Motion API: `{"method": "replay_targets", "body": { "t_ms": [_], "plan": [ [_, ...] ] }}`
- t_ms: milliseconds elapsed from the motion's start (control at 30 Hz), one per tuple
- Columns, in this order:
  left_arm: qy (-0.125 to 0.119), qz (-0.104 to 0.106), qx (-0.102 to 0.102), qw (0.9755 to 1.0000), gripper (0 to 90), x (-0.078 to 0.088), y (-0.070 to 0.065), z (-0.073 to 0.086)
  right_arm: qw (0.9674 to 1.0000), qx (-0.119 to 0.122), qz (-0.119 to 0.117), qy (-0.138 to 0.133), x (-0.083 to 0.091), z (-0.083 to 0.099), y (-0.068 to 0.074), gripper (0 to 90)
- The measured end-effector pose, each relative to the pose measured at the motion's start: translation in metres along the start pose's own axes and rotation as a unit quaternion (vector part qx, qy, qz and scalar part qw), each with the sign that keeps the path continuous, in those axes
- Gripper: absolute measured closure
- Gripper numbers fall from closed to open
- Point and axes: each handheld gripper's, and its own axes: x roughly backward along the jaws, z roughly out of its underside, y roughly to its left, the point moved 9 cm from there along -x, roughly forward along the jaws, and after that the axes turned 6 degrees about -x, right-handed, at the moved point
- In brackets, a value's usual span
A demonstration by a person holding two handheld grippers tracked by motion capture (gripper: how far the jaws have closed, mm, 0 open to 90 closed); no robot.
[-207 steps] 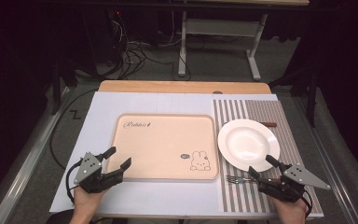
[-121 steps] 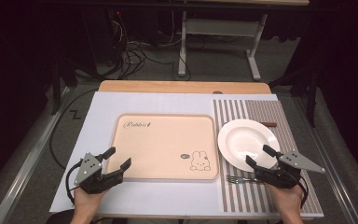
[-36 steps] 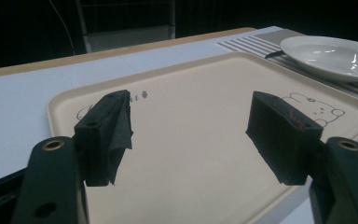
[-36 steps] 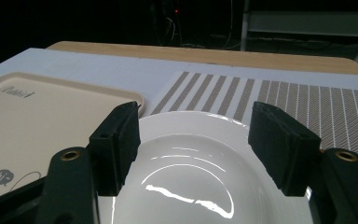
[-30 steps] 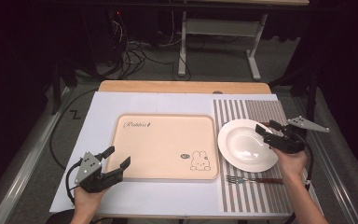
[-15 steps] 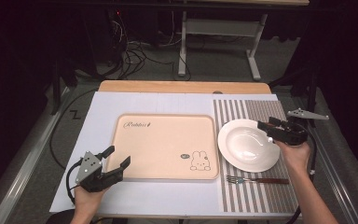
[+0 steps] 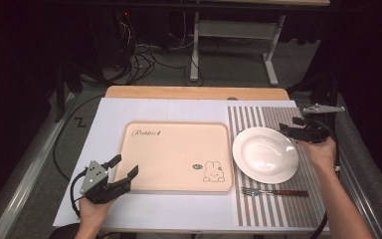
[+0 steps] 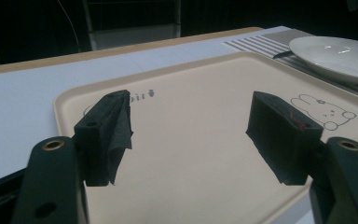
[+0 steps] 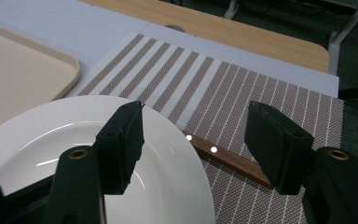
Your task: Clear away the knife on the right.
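Tray (image 7: 179, 157) carries script word near far-left corner, reads roughly "Rabbit"; rabbit drawing (image 7: 213, 172) at near-right corner. Right gripper (image 7: 289, 130) over far-right rim of white plate (image 7: 264, 154), pointing left, jaws apart, gripping nothing; they narrowed slightly moments ago. Wooden handle (image 9: 228, 158) with two rivets pokes from under plate rim on striped placemat (image 7: 266, 117). Left gripper (image 7: 124, 169) at tray's near-left corner, jaws spread, empty. Fork (image 7: 273, 191) near plate's front edge.

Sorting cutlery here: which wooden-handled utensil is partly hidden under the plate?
The knife beyond the plate, blade tucked under its rim; the fork lies fully exposed.
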Motion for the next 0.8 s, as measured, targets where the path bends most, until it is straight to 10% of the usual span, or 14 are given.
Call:
{"method": "replay_targets", "body": {
  "t_ms": [500, 800],
  "plan": [
    [0.004, 0.002, 0.003, 1.0000, 30.9, -0.001, 0.000, 0.001, 0.9955, -0.007, 0.020, 0.093, -0.028, 0.003, -0.026, 42.6],
    [0.004, 0.004, 0.004, 1.0000, 30.5, 0.000, -0.001, 0.001, 0.9855, 0.002, 0.021, 0.169, -0.045, 0.013, -0.039, 49.1]
  ]
}}
